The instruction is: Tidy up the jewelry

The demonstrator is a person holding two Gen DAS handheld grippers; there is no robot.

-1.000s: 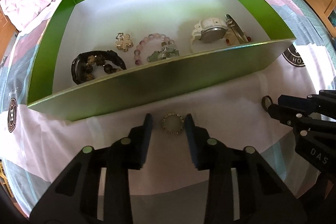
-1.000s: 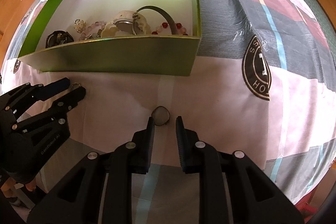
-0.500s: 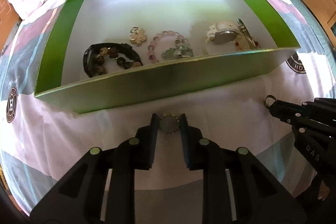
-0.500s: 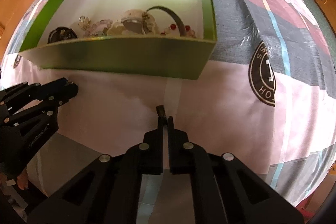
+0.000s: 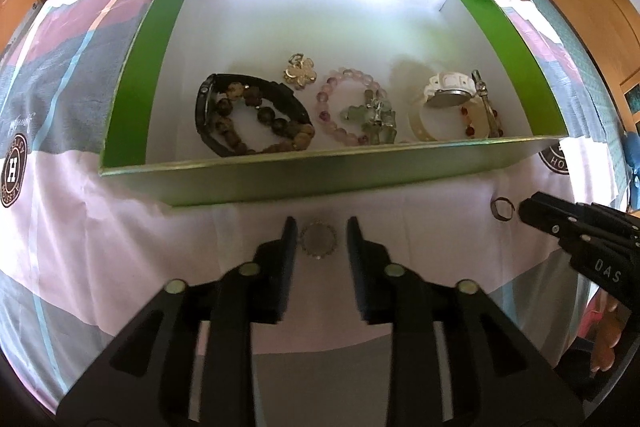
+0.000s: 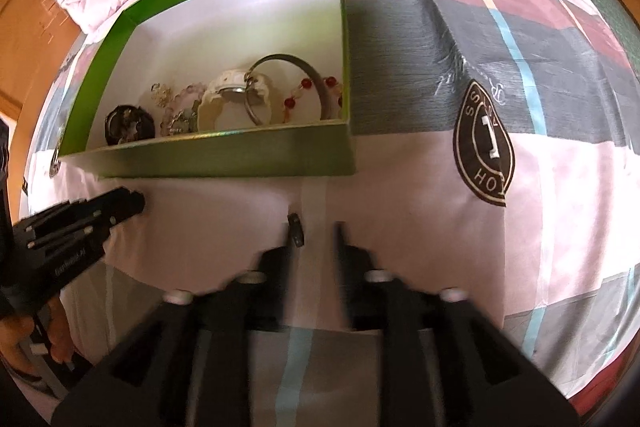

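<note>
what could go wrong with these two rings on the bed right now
The beaded ring sits loose between the opening left gripper; a slightly off-centre close could flick it across the soft sheet. The dark ring stands on edge by one finger of the opening right gripper and may roll away. The box wall close ahead could catch either lift.

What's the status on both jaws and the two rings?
Left gripper jaws opening, beaded ring between. Right gripper opening, dark ring at one finger. Green box wall ahead.
</note>
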